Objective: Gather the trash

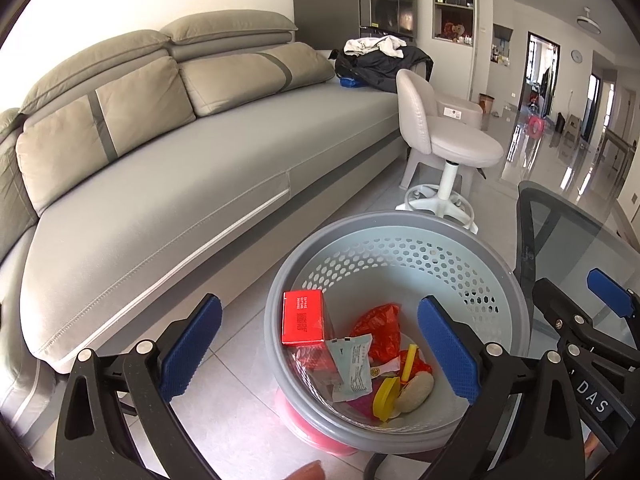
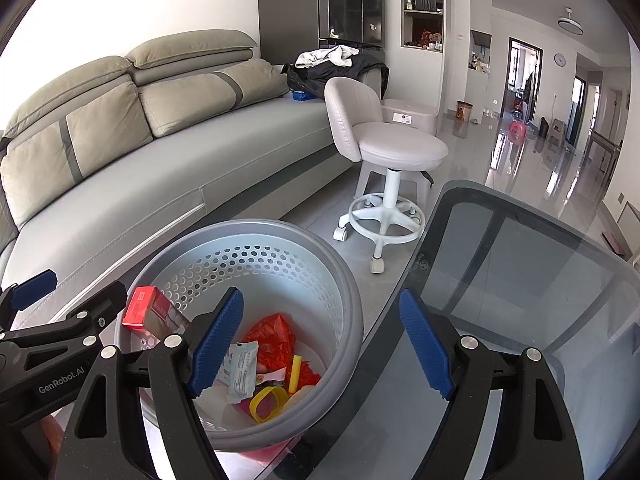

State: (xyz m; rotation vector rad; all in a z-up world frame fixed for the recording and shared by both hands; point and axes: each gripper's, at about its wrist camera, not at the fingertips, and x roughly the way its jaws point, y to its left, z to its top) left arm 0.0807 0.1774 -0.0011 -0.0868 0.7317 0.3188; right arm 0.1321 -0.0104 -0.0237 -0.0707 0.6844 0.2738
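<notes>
A grey perforated basket [image 1: 276, 292] [image 2: 352, 312] stands on the floor between the sofa and a glass table. It holds a red box [image 1: 302, 318] [image 2: 140, 306], a red plastic bag [image 1: 380, 330] [image 2: 274, 340], a white wrapper [image 1: 352, 364] [image 2: 242, 368], a yellow ring [image 1: 386, 396] [image 2: 268, 402] and a beige bun-like lump [image 1: 416, 392]. My left gripper [image 1: 320, 346] hovers open over the basket's near left side, nothing between its blue pads. My right gripper [image 2: 322, 340] is open over the basket's right rim and the table edge, also empty.
A grey sofa [image 1: 160, 184] runs along the left. A white swivel stool [image 2: 384, 144] stands beyond the basket. The round glass table [image 2: 520, 280] fills the right. Something pink [image 1: 316, 436] sits under the basket. Glossy open floor stretches behind.
</notes>
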